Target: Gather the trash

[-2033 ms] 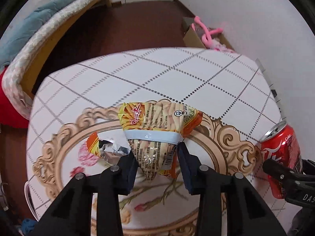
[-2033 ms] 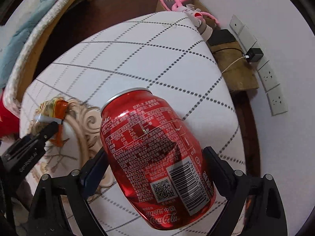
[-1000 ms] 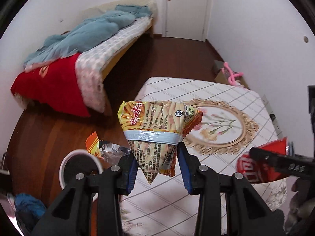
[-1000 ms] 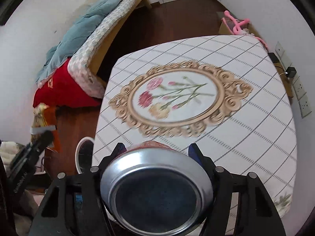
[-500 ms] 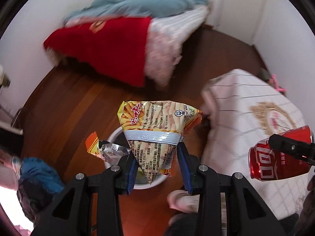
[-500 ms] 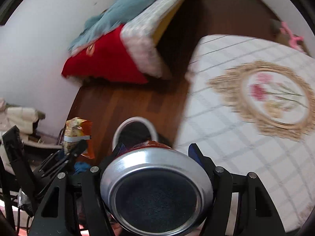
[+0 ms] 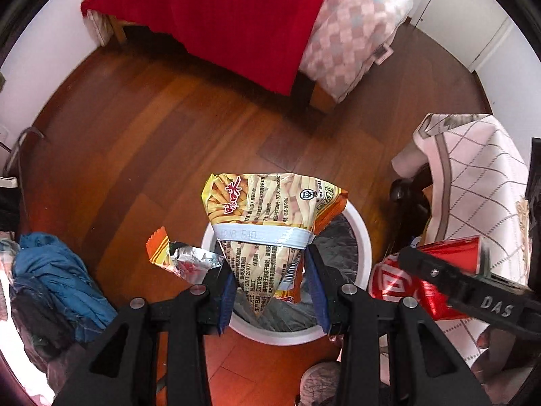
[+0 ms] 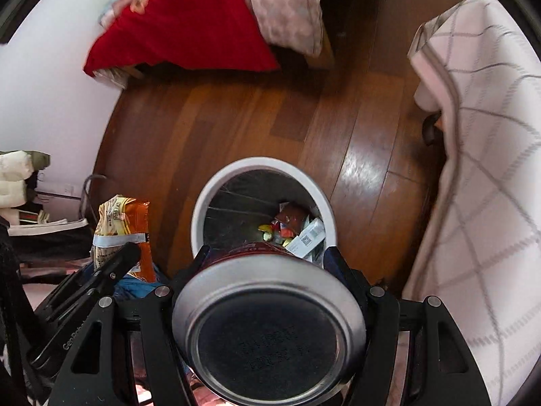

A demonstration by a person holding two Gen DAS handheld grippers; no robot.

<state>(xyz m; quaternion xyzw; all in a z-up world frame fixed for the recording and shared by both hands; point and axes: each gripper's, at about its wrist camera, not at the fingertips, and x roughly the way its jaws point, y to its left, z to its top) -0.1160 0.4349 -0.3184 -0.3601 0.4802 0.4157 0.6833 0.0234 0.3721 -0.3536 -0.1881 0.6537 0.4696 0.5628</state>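
Note:
My left gripper (image 7: pixel 270 280) is shut on a yellow snack bag (image 7: pixel 267 213) bound with white tape, held just above a white round trash bin (image 7: pixel 363 237) on the wooden floor. A torn orange and silver wrapper (image 7: pixel 179 257) sticks out at its left finger. My right gripper (image 8: pixel 267 264) is shut on a red cola can (image 8: pixel 270 331), its silver bottom towards the camera, over the near rim of the bin (image 8: pixel 203 203). The can also shows in the left wrist view (image 7: pixel 432 277). Several wrappers (image 8: pixel 294 226) lie in the bin. The snack bag shows at the left of the right wrist view (image 8: pixel 118 230).
A table with a white checked cloth (image 7: pixel 473 182) stands right of the bin, its cloth hanging close (image 8: pixel 480 169). A bed with a red blanket (image 7: pixel 219 10) is beyond. Blue clothes (image 7: pixel 54 270) lie on the floor to the left. A white wall (image 8: pixel 50 84) is at left.
Both grippers have swung from the table down towards the floor. The bin has come from far off to right under the snack bag and the can. Both holds are unchanged.

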